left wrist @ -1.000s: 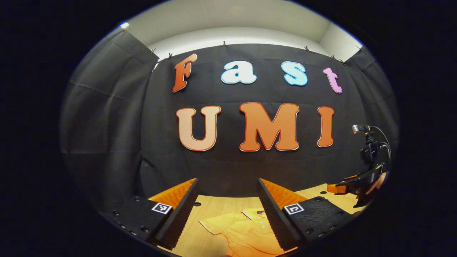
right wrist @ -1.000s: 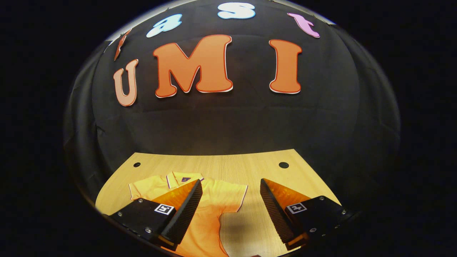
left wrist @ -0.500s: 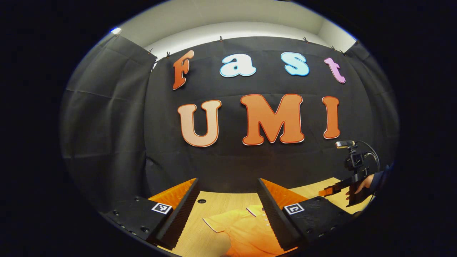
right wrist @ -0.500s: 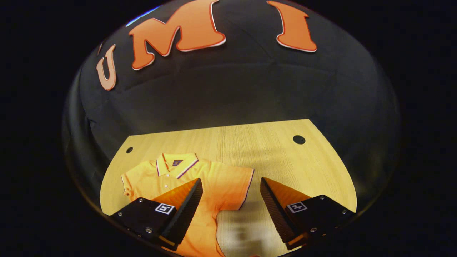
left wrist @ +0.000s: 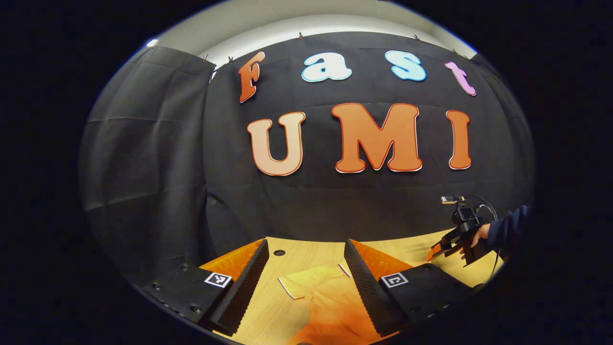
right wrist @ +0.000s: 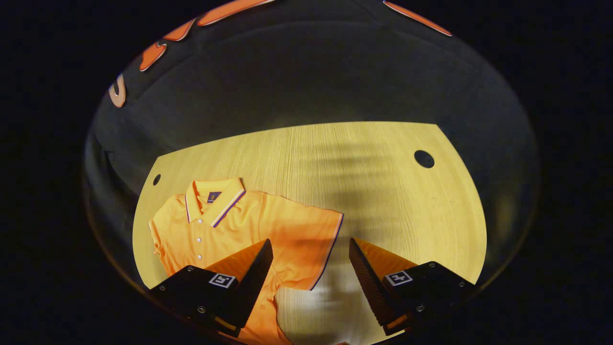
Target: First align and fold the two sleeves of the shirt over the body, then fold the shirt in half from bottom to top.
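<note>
An orange polo shirt (right wrist: pixel 230 225) lies flat on the wooden table (right wrist: pixel 373 182), collar toward the back wall, both short sleeves spread out. My right gripper (right wrist: pixel 310 258) hangs open just above the hem of the sleeve (right wrist: pixel 311 244) on that side, holding nothing. In the left gripper view, my left gripper (left wrist: pixel 304 268) is open above the shirt's other sleeve (left wrist: pixel 306 282), with the shirt body (left wrist: pixel 335 311) running down between its fingers. The right gripper (left wrist: pixel 443 249) also appears far right in that view, held by a hand (left wrist: pixel 479 235).
The table has round holes near its back corners (right wrist: pixel 424 158) (right wrist: pixel 156 179) (left wrist: pixel 279 252). Black cloth walls stand behind and to the left of the table. Bare wood lies to the right of the shirt.
Both grippers have tilted downward and moved closer to the table. The right one has come lower over the sleeve on its side; the shirt now appears larger in its view.
</note>
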Demonstrator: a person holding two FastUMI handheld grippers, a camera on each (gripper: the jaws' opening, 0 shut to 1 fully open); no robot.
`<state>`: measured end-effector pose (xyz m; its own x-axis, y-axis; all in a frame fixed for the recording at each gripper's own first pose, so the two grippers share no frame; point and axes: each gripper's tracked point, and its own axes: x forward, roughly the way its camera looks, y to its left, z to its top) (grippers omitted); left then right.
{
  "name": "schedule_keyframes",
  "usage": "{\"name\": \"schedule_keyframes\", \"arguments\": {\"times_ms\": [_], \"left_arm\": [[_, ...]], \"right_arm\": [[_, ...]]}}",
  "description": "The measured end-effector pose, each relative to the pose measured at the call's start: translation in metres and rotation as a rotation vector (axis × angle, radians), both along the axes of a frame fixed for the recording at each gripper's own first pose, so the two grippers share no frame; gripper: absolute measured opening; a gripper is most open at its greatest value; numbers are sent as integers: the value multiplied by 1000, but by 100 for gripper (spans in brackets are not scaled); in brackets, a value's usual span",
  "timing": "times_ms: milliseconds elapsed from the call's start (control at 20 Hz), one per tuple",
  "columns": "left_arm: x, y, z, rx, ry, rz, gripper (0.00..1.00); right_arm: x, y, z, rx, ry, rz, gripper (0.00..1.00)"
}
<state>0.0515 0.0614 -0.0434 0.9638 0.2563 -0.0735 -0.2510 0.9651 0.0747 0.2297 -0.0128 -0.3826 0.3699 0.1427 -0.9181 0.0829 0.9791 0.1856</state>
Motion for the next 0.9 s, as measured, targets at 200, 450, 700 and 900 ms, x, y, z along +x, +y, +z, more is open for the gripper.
{"name": "schedule_keyframes", "arguments": {"times_ms": [200, 450, 700, 900], "left_arm": [[-2, -3, -7, 12, 30, 21, 97], [-9, -7, -13, 15, 61, 36, 97], [-7, -23, -15, 67, 75, 19, 97], [-2, -33, -10, 79, 62, -4, 99]], "right_arm": [[-1, 3, -29, 30, 126, 21, 95], [-3, -2, -59, -14, 241, 40, 83], [-6, -7, -74, -76, 302, 36, 68], [-5, 0, -71, -93, 314, 73, 40]]}}
